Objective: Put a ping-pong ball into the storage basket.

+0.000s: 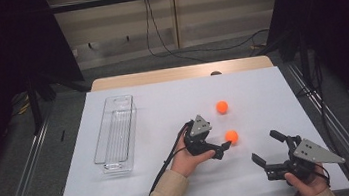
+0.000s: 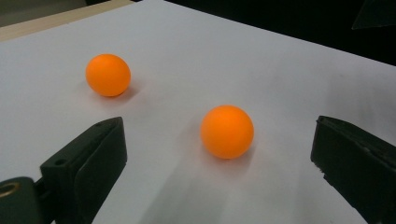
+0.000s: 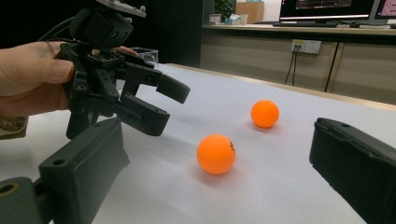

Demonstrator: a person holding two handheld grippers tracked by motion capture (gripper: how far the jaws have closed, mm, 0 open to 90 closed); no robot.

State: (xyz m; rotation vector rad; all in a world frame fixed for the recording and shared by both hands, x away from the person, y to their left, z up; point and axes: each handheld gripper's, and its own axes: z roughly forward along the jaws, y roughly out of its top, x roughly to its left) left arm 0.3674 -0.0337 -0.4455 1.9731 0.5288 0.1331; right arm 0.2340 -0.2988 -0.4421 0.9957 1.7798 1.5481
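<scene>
**Left gripper at the near ball**

The table (image 1: 139, 193) is white, with wide free surface toward its far edge and right edge. A clear bin (image 1: 115, 135) lies along the left edge. The right gripper (image 1: 268, 148), jaws apart, hovers near the front right corner. The left gripper (image 1: 225, 148) has jaws apart just beside the near ball (image 1: 231, 136), mid-table. The far ball (image 1: 222, 106) sits apart behind it.

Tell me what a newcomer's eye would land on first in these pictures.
Two orange balls on the white table stand out: the nearer ball lies just ahead of the open left claw, the farther ball beyond it. A clear plastic tray sits at the table's left, and the right claw waits open at the near right.
</scene>
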